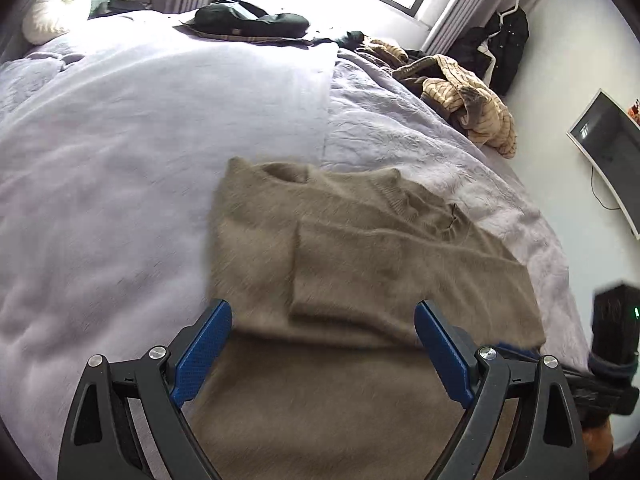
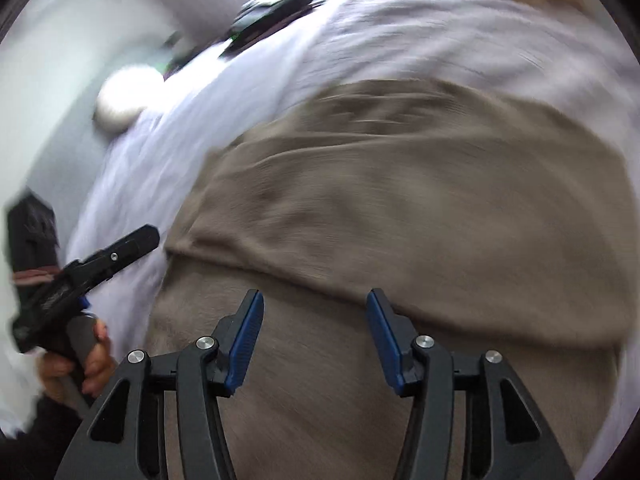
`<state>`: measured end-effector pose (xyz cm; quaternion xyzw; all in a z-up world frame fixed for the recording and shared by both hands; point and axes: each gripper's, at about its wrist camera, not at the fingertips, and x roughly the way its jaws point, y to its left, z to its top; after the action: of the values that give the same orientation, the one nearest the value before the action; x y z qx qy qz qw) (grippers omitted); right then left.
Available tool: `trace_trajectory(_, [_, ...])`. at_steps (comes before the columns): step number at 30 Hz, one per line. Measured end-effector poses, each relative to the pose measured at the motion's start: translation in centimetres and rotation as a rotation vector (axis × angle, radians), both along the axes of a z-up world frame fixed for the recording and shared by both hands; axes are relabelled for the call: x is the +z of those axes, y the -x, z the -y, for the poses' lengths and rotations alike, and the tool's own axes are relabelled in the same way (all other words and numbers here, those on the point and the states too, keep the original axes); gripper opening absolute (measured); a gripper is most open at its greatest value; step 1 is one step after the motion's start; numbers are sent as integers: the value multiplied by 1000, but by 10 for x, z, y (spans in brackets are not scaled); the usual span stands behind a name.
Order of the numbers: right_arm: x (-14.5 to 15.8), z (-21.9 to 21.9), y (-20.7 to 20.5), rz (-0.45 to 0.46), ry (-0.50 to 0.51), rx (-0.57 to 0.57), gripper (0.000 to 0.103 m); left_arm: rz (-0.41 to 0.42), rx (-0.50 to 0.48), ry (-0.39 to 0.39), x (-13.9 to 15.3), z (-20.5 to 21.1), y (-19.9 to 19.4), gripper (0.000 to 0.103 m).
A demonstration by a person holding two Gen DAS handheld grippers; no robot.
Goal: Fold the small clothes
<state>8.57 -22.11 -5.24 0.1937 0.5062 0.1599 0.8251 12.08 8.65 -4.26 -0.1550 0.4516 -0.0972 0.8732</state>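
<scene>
A taupe fuzzy sweater (image 1: pixel 360 248) lies on the bed, one sleeve folded across its body. My left gripper (image 1: pixel 322 308) hovers over the sweater's lower part, open wide, with nothing between its blue pads (image 1: pixel 204 352). In the right wrist view, which is motion-blurred, the sweater (image 2: pixel 400 200) shows a folded layer over its body. My right gripper (image 2: pixel 315 294) is open just above the cloth, nothing pinched. The left gripper's body (image 2: pixel 100 264) and the hand (image 2: pixel 92 356) holding it appear at that view's left edge.
The lavender bed cover (image 1: pixel 120 140) spreads to the left and beyond the sweater. A heap of striped tan clothes (image 1: pixel 468 100) lies at the far right bed edge, dark clothes (image 1: pixel 248 20) at the back, a white round cushion (image 1: pixel 56 8) far left. A monitor (image 1: pixel 608 152) stands at the right.
</scene>
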Motion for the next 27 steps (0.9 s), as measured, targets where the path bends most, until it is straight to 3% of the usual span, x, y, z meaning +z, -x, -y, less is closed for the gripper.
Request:
trace_trajectory(4, [-14, 90, 33, -56, -229, -290, 58, -86, -49, -30, -18, 15, -22, 93])
trace_trajectory(6, [-23, 118, 44, -76, -310, -377, 58, -110, -66, -36, -26, 19, -26, 93])
trace_trajectory(10, [-35, 143, 49, -67, -419, -455, 58, -120, -43, -14, -27, 21, -28, 93])
trace_trajectory(14, [-39, 149, 37, -40, -449, -488, 57, -133, -30, -1, -28, 25, -34, 93])
trace_trajectory(15, [-39, 155, 35, -38, -450, -489, 47, -132, -30, -4, -28, 26, -34, 87])
trace_trajectory(16, [-39, 155, 31, -45, -424, -489, 17, -129, -34, -7, -27, 27, -34, 62])
trace_trajectory(17, [-39, 152, 27, -59, -387, -484, 6, -135, -39, -22, -27, 28, -35, 48])
trace_trajectory(18, [-37, 151, 25, -56, -371, -474, 7, -144, -44, -33, -28, 28, -36, 22])
trace_trajectory(21, [-25, 154, 26, -8, -315, -445, 6, -138, -58, 18, -26, 24, -29, 19])
trace_trajectory(24, [-24, 160, 30, -2, -252, -426, 6, -112, -80, 0, -25, 28, -20, 19])
trace_trajectory(27, [-43, 162, 28, -38, -233, -403, 6, -130, -67, -33, -37, 26, -17, 19])
